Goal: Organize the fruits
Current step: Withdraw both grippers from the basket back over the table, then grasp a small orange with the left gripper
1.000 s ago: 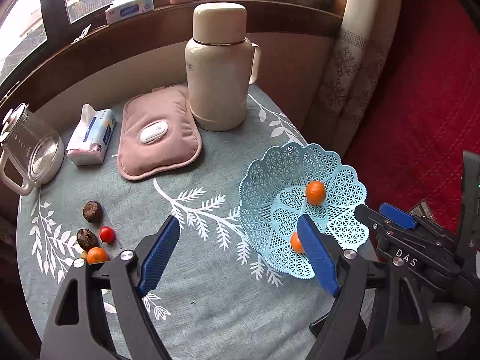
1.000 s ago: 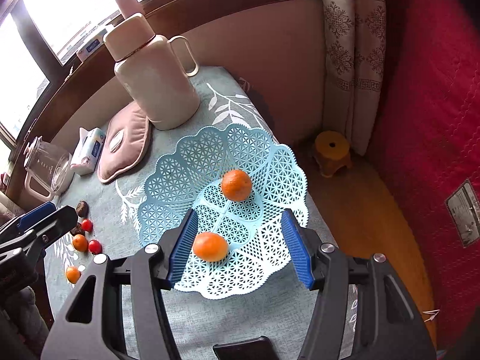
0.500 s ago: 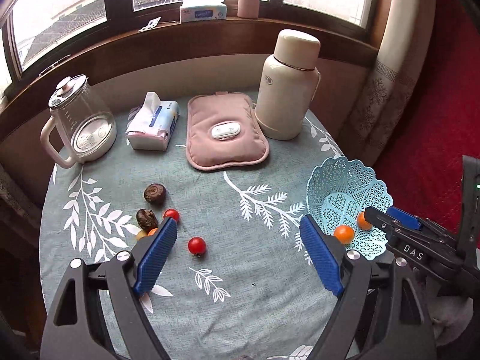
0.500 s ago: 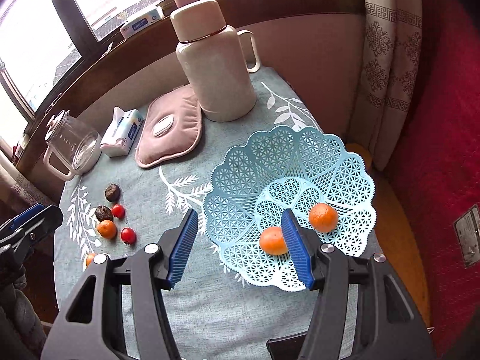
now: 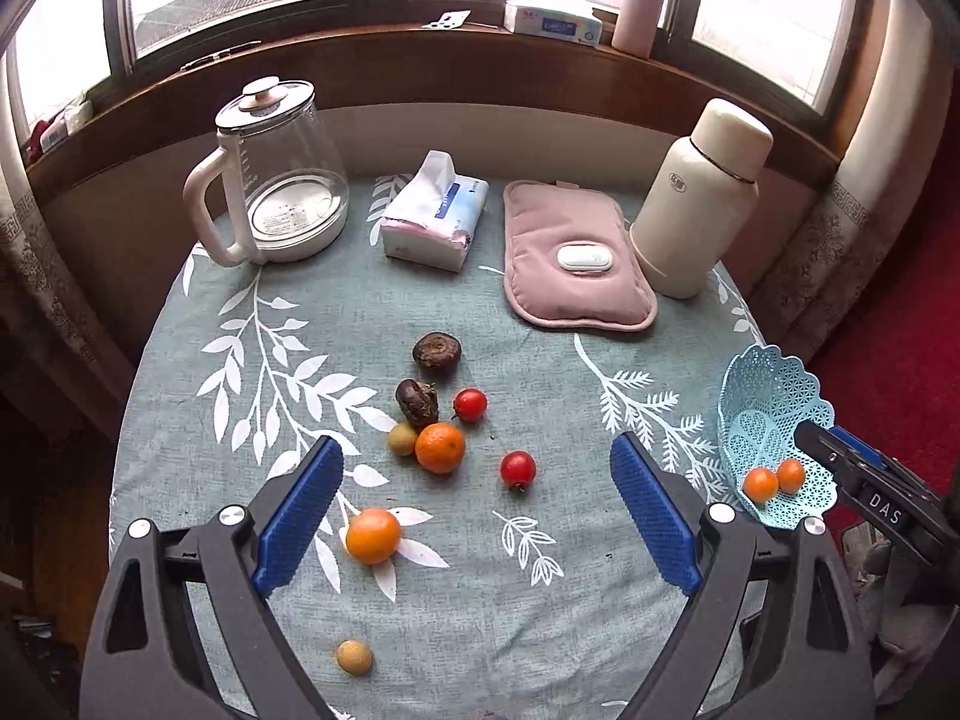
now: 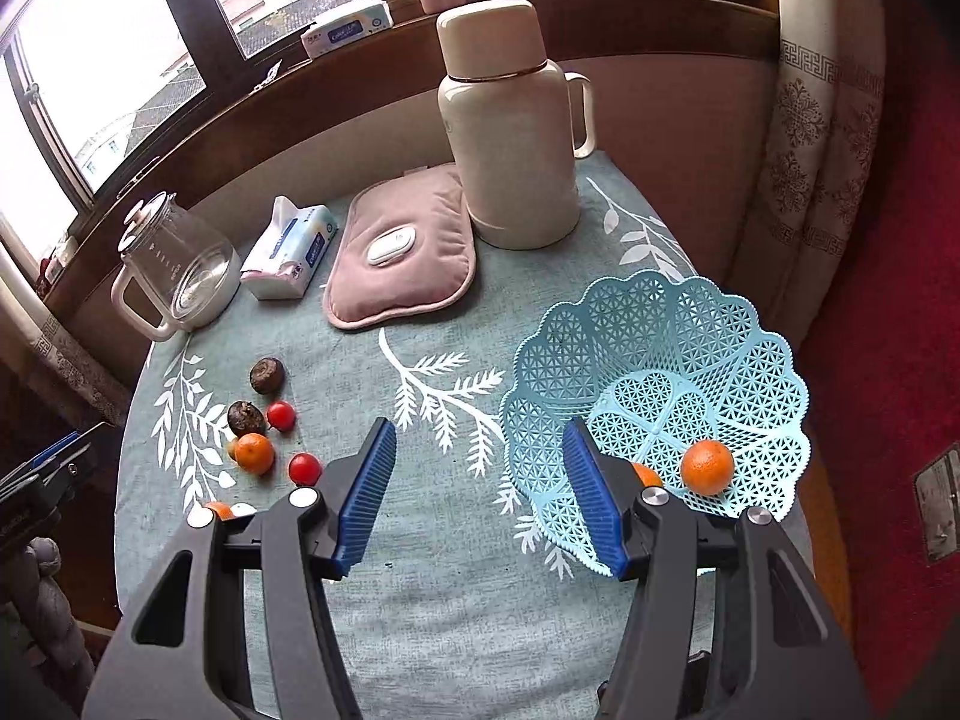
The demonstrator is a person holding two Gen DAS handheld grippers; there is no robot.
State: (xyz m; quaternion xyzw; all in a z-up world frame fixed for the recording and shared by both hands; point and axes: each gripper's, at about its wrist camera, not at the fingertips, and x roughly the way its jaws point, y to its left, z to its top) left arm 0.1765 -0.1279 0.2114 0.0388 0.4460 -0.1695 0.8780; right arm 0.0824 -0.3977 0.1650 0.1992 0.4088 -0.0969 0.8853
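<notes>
Left gripper (image 5: 477, 510): jaws spread wide and just opened further; nothing is held, bare cloth is seen between them.
Right gripper (image 6: 480, 492): jaws are kept partly open, empty, over the basket's near rim.
Small yellow fruits: two are counted; one (image 5: 354, 656) lies nearest at 6 o'clock on the table (image 5: 456, 612), the other (image 5: 402, 439) touches an orange.
Oranges on cloth: two are counted, one (image 5: 372, 536) near the left jaw, one (image 5: 440, 447) in the cluster.
Red fruits: two are counted (image 5: 518, 468) (image 5: 470, 404).
Dark brown fruits: two are counted (image 5: 417, 401) (image 5: 436, 350), toward the centre.
Basket (image 6: 708, 354): one, pale blue, at 3 o'clock on the table; two oranges (image 6: 707, 467) (image 6: 647, 473) are held in it.
Far row, 12 o'clock: one kettle (image 5: 273, 174), one tissue pack (image 5: 435, 219), one pink pad (image 5: 576, 258), one flask (image 5: 699, 198).
Change: the left view has been swung off the basket onto the loose fruit cluster; the basket is now seen at its right edge.
</notes>
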